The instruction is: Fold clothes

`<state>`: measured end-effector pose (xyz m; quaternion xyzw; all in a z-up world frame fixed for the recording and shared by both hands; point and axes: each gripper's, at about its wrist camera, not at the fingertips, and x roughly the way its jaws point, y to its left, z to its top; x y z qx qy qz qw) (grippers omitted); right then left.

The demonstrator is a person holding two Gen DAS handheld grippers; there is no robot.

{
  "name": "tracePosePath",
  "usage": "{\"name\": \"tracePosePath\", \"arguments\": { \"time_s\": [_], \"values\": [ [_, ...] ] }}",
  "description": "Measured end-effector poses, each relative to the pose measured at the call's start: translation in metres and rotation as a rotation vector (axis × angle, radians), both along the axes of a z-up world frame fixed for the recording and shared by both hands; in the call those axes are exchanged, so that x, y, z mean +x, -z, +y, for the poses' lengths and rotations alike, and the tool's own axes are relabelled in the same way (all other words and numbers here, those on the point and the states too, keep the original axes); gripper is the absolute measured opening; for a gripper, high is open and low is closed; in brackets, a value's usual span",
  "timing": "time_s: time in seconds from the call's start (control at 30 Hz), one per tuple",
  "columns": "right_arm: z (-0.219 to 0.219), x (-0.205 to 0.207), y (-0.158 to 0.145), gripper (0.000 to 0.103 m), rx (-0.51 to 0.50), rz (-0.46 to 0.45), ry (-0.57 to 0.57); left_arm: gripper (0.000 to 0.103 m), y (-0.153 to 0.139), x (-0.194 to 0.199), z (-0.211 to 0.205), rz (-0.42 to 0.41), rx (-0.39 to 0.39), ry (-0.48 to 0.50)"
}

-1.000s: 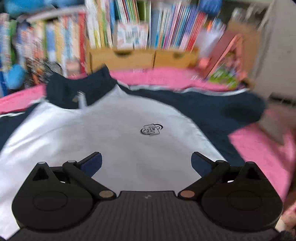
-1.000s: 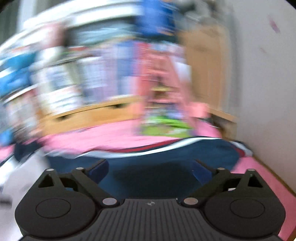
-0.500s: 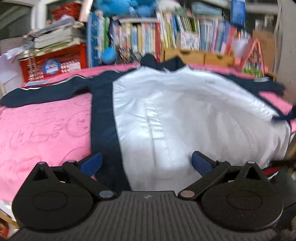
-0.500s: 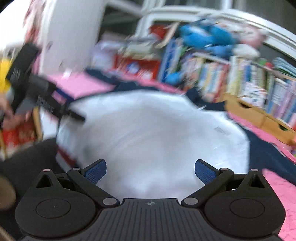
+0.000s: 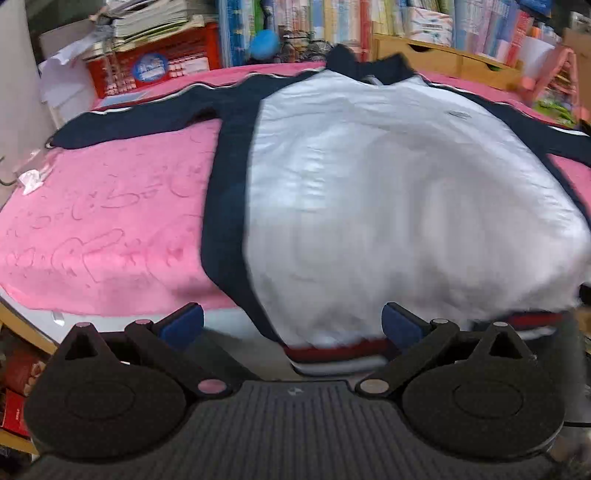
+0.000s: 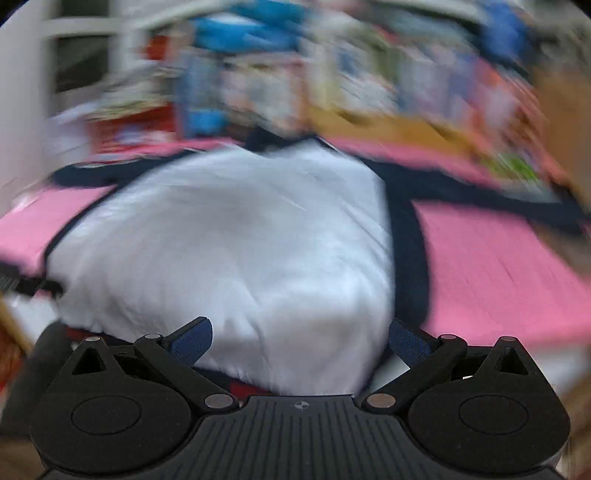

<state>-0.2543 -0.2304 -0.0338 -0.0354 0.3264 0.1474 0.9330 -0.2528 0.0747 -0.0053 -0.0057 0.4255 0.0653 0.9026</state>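
Your jacket [image 5: 388, 192] lies spread flat, front up, on the pink blanket [image 5: 103, 229], with both pairs of fingers wide open and holding nothing.

Its white body faces you, navy sleeves stretched out to either side, navy collar at the far end, and the red-and-white striped hem [image 5: 332, 350] hanging over the near edge. Your left gripper [image 5: 291, 325] sits at that hem near the navy side panel; your right gripper [image 6: 299, 339] sits at the hem's other end, just in front of the white cloth, though that view is blurred. Behind the blanket stand a red crate [image 5: 155, 62], wooden drawers [image 5: 443, 55] and rows of books [image 5: 332, 18].
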Motion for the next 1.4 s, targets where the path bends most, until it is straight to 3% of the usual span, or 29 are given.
{"name": "tracePosePath", "arguments": {
  "time_s": [0.1, 0.2, 0.3, 0.43, 0.73, 0.9, 1.0, 1.17, 1.3, 1.4],
  "values": [
    [0.000, -0.018, -0.012, 0.103, 0.025, 0.078, 0.066, 0.103, -0.025, -0.020, -0.012, -0.026, 0.029, 0.017],
    [0.003, -0.033, -0.035, 0.103, 0.013, 0.060, 0.078, 0.103, -0.047, -0.033, -0.015, -0.062, 0.054, -0.010],
    [0.005, -0.046, -0.060, 0.103, 0.049, 0.015, 0.088, 0.103, -0.061, -0.037, -0.013, -0.099, 0.031, -0.036],
    [0.006, -0.050, -0.083, 0.103, 0.111, 0.015, 0.081, 0.103, -0.059, -0.034, -0.012, -0.079, 0.016, -0.040],
    [0.018, -0.043, -0.075, 0.103, 0.099, 0.087, 0.053, 0.103, -0.047, -0.031, -0.015, -0.027, 0.014, -0.014],
    [0.009, -0.036, -0.070, 0.103, 0.119, 0.058, 0.063, 0.103, -0.041, -0.020, -0.015, -0.039, 0.006, 0.017],
    [-0.029, -0.013, -0.069, 0.103, 0.215, -0.036, 0.125, 0.103, -0.040, 0.009, -0.009, -0.049, 0.023, 0.034],
    [-0.141, 0.059, -0.060, 0.103, 0.425, -0.191, 0.430, 0.103, -0.032, 0.087, -0.014, -0.040, 0.054, 0.047],
    [-0.221, 0.132, -0.053, 0.103, 0.357, -0.260, 0.613, 0.103, -0.020, 0.142, -0.022, -0.033, 0.024, 0.062],
    [-0.260, 0.182, -0.051, 0.103, 0.288, -0.280, 0.656, 0.103, -0.007, 0.172, -0.028, -0.033, 0.056, 0.047]
  ]
}}
